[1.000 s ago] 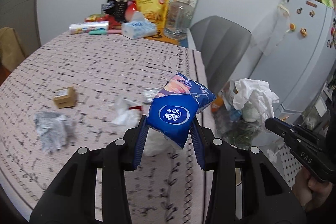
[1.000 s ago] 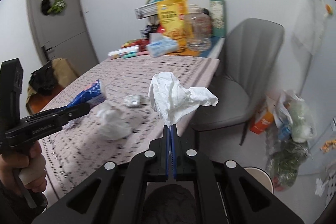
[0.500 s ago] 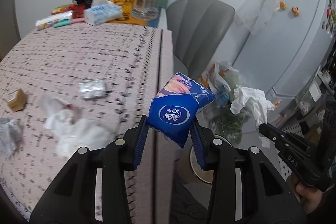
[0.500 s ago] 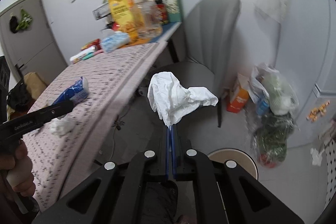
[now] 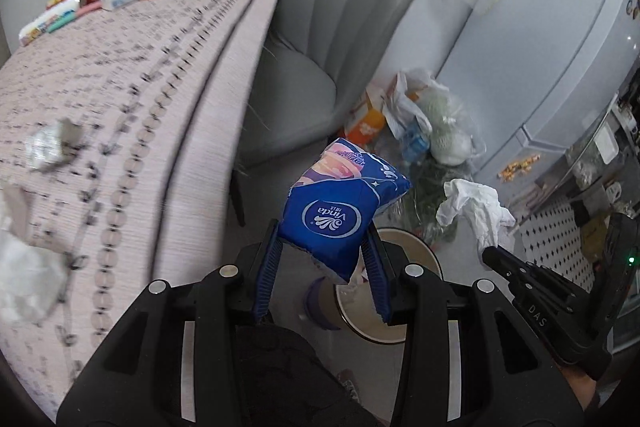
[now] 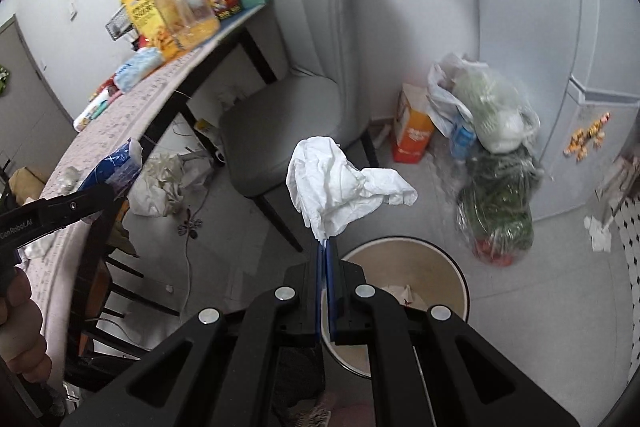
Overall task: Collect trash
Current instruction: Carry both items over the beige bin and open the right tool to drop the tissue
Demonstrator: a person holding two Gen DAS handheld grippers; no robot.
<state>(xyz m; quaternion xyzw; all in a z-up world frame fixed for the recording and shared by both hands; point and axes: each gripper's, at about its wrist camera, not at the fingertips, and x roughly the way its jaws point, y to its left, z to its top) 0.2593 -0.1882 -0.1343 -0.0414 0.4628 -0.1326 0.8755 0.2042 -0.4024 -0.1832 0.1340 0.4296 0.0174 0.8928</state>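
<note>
Grey floor tiles point(image 6: 224, 239) lie open between a pink-clothed surface point(image 5: 120, 99), a grey chair point(image 6: 296, 95) and a white fridge point(image 5: 552, 39). Left gripper point(image 5: 323, 269) clamps a blue tissue packet point(image 5: 340, 211) by its lower end; the packet's long axis rises away from the camera and leans right, above the near rim of a round bin point(image 6: 436, 259). Right gripper point(image 6: 325, 251), jaws pressed together, pinches a crumpled white tissue point(image 6: 344, 187) that stands upward and droops right, over floor just left of the bin. Both grippers hide much of the bin's mouth; its contents are hard to make out. Bagged rubbish point(image 6: 492, 155) crowds the fridge corner. Blurred scraps point(image 5: 52, 147) remain on the surface.
</note>
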